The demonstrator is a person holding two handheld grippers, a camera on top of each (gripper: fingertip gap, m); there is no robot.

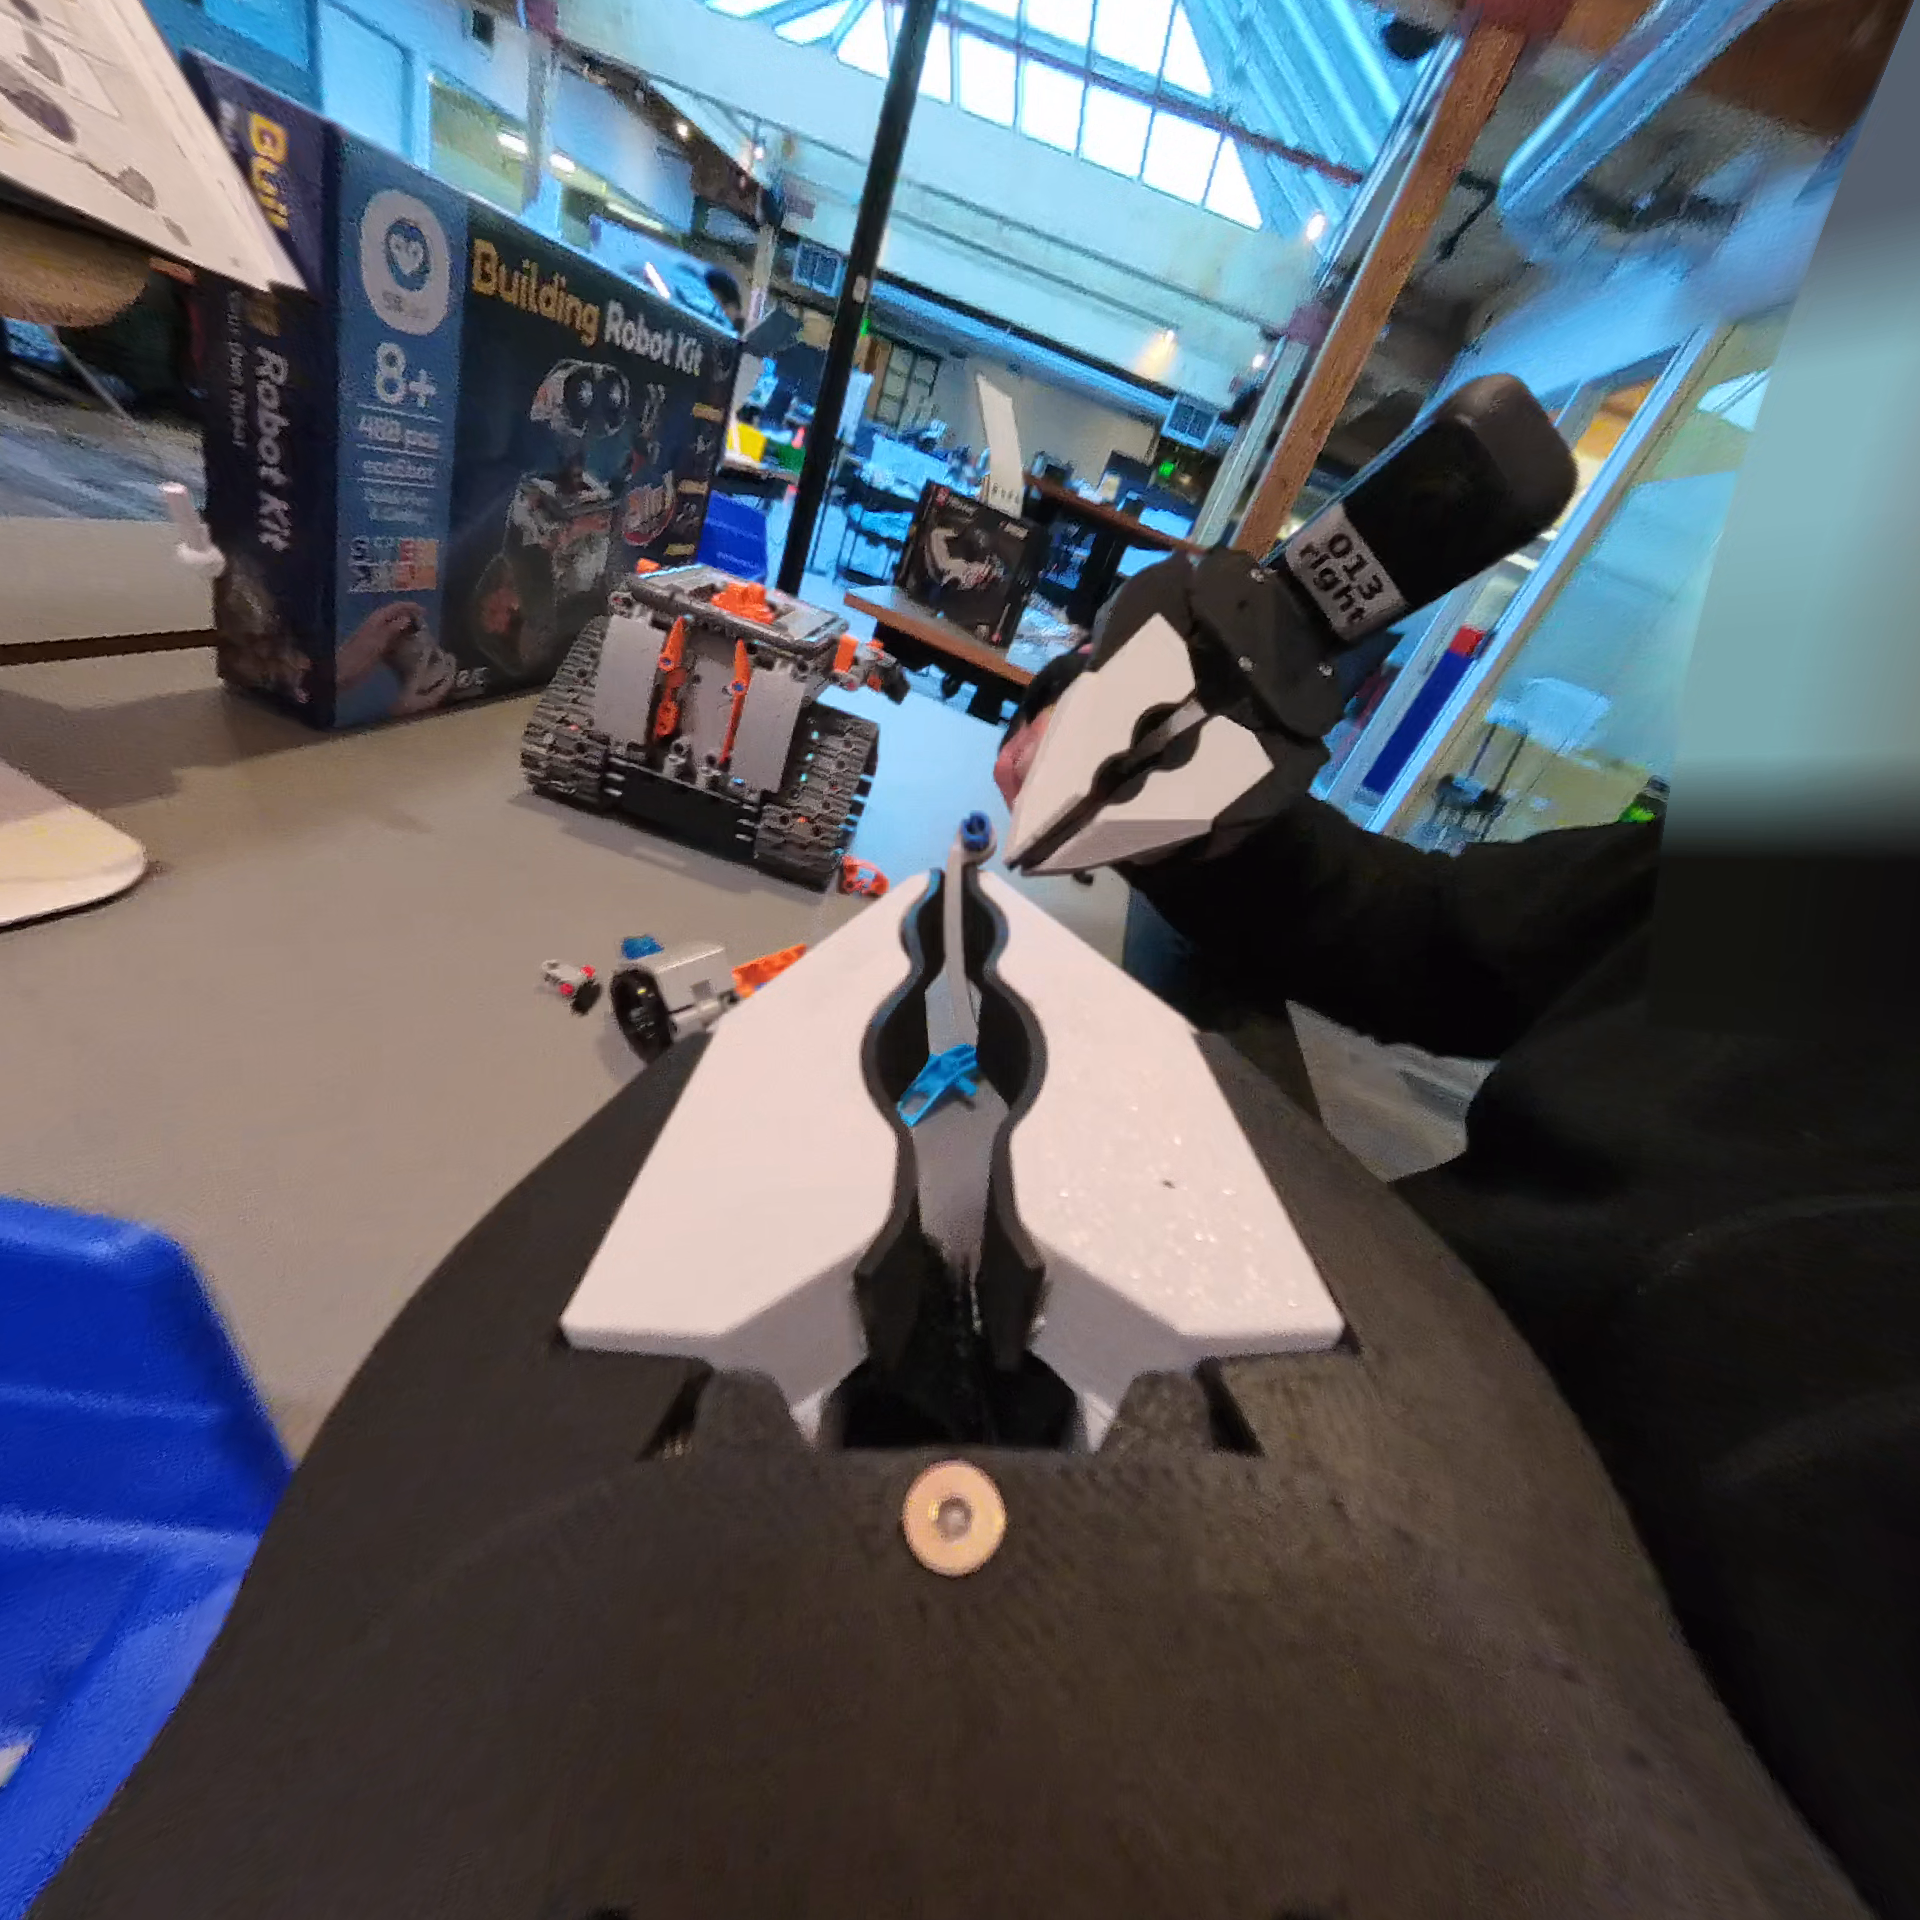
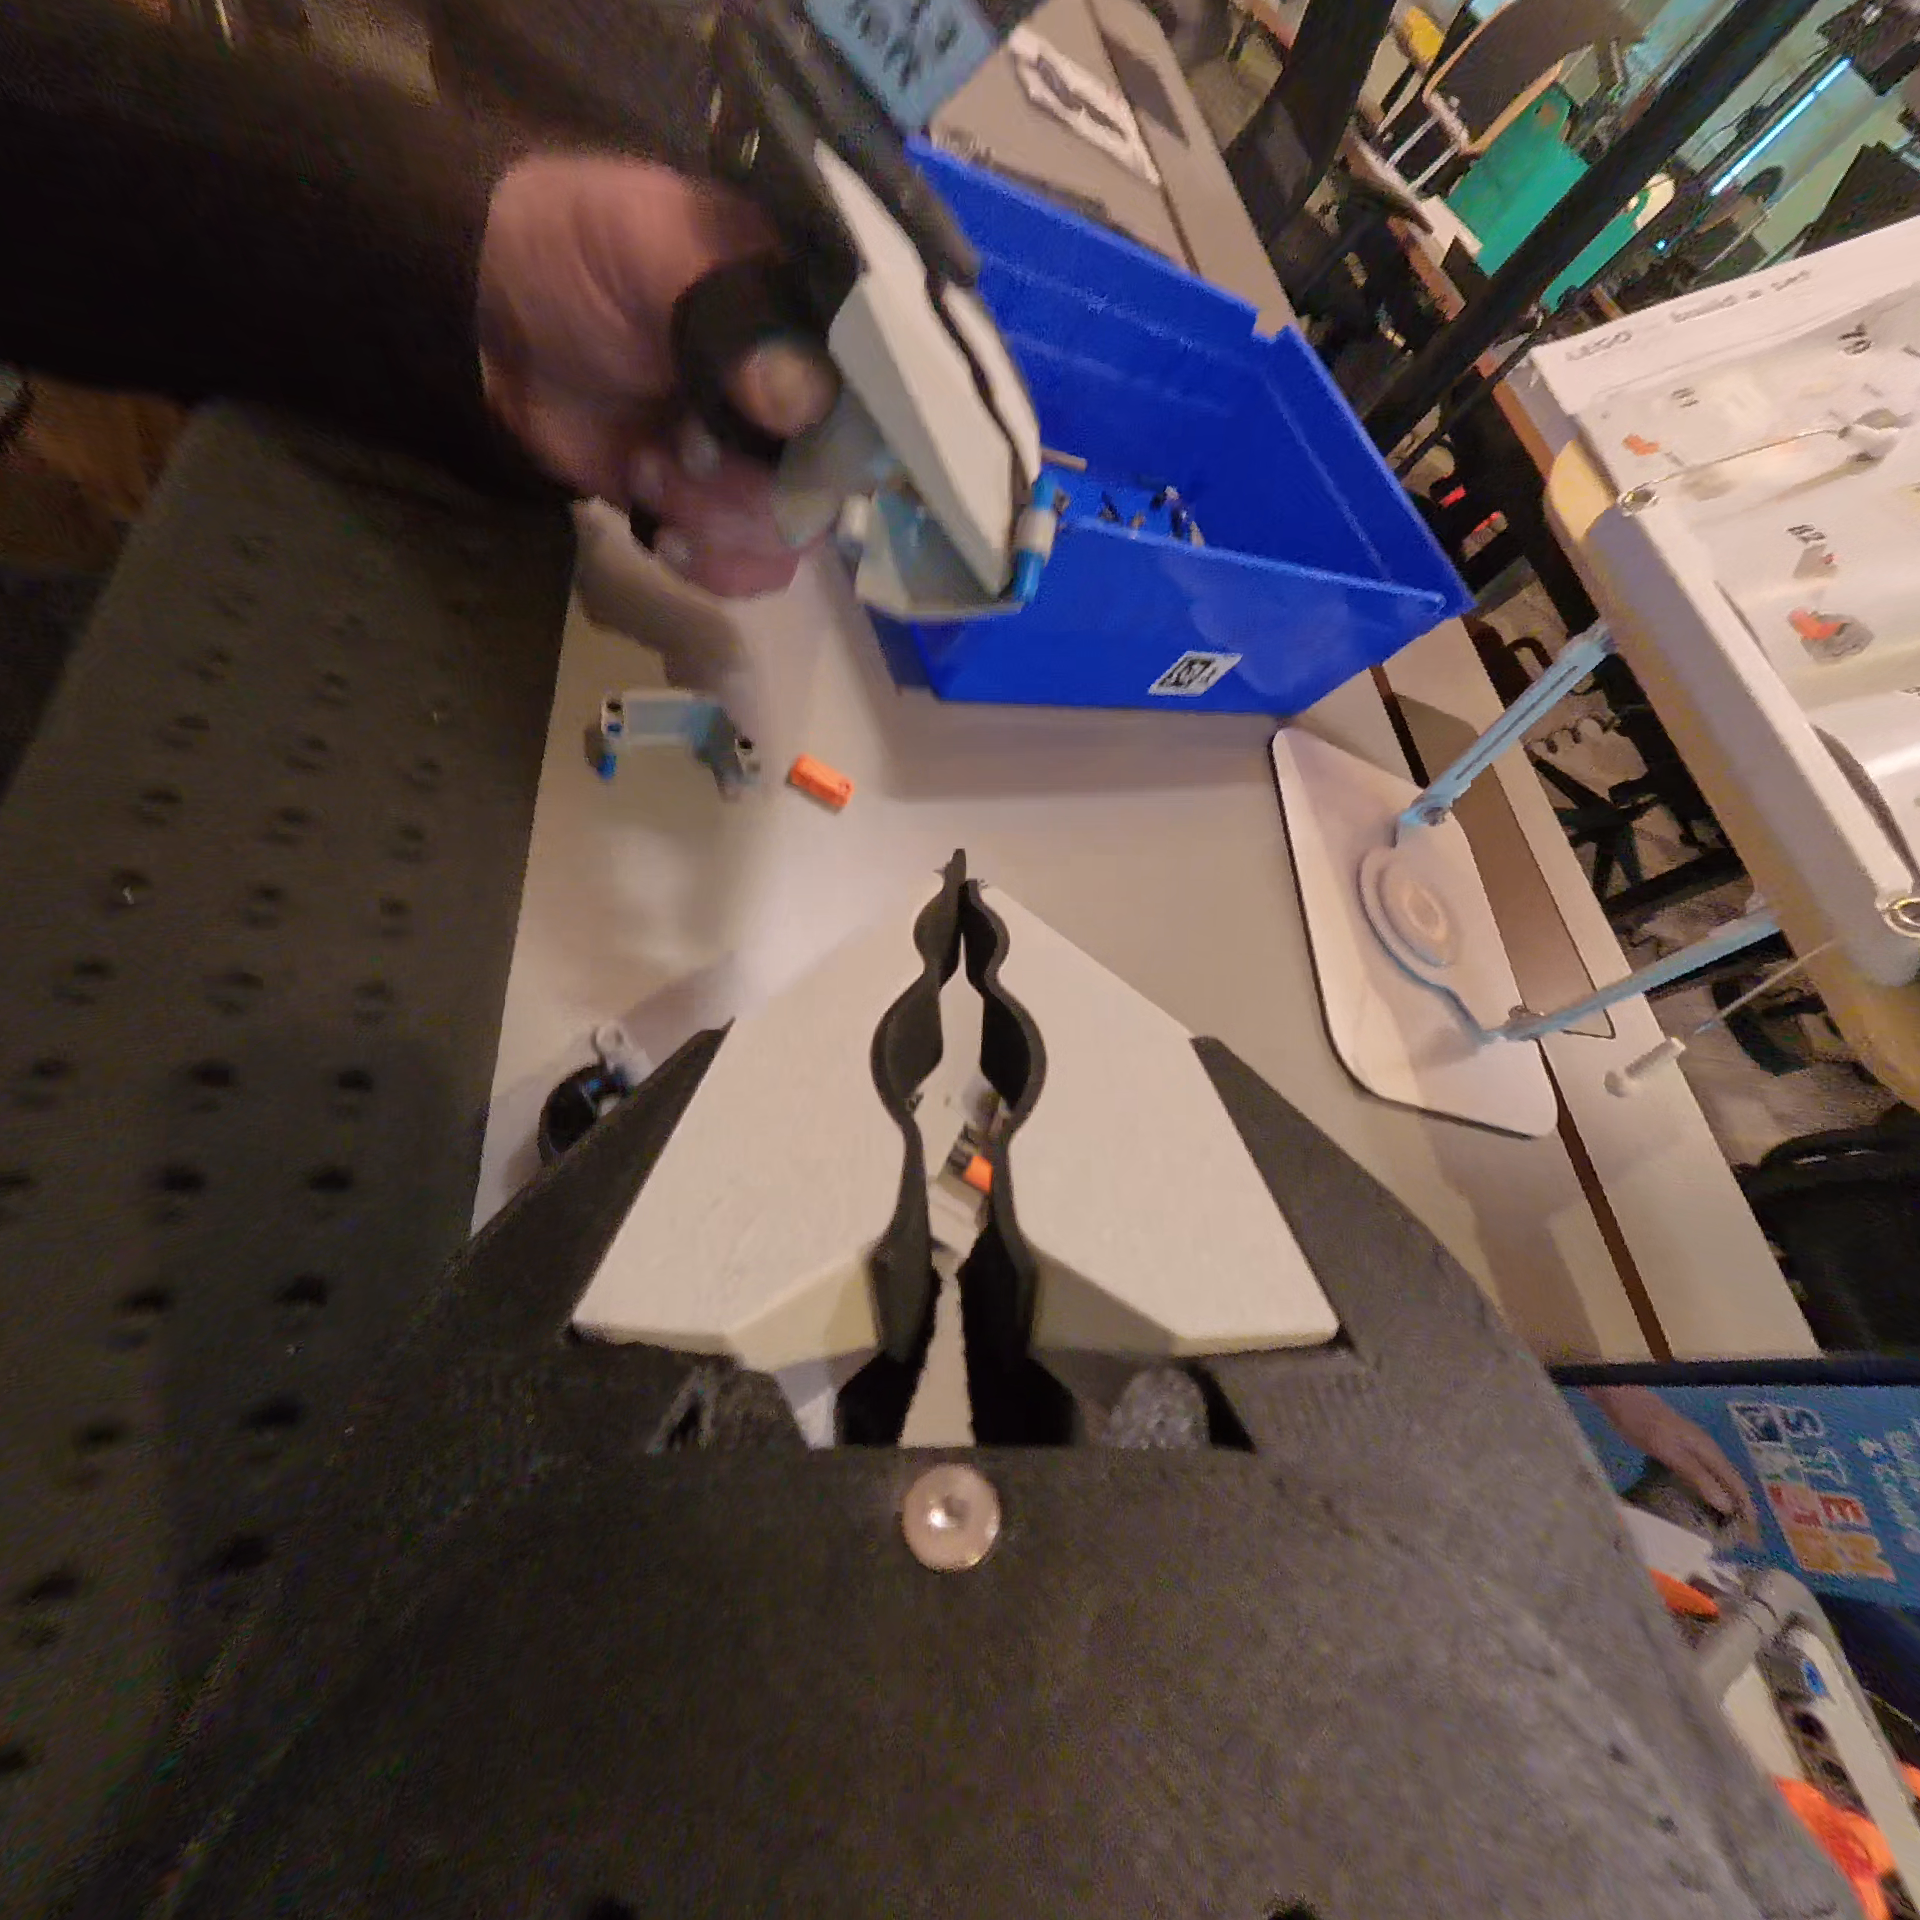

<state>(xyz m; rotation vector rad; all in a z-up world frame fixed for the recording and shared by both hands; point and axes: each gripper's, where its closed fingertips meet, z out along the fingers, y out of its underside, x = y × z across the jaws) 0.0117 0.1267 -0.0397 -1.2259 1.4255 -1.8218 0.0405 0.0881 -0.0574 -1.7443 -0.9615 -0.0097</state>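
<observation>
My left gripper (image 1: 961,883) is shut on a thin grey beam (image 1: 961,935) that runs up between its pads. A blue pin (image 1: 975,828) sits in the beam's top end, just past the fingertips. The right gripper (image 1: 1023,862) hovers with its pads together right beside that pin, and I see nothing between them. In the right wrist view my right gripper (image 2: 961,888) is shut above the grey table (image 2: 1091,831). The left gripper (image 2: 1008,582) shows farther off, in front of the blue bin (image 2: 1195,468), holding the grey beam (image 2: 894,551) with its blue pin (image 2: 1034,540).
A tracked grey, black and orange robot model (image 1: 707,727) stands before a kit box (image 1: 416,447). Loose parts (image 1: 665,992) lie near my left fingers. A grey bracket (image 2: 670,732) and an orange piece (image 2: 821,781) lie by the bin. A white stand base (image 2: 1403,935) holds an instruction booklet (image 2: 1766,416). One gripper's finger ends stand about 6 centimeters off the other's.
</observation>
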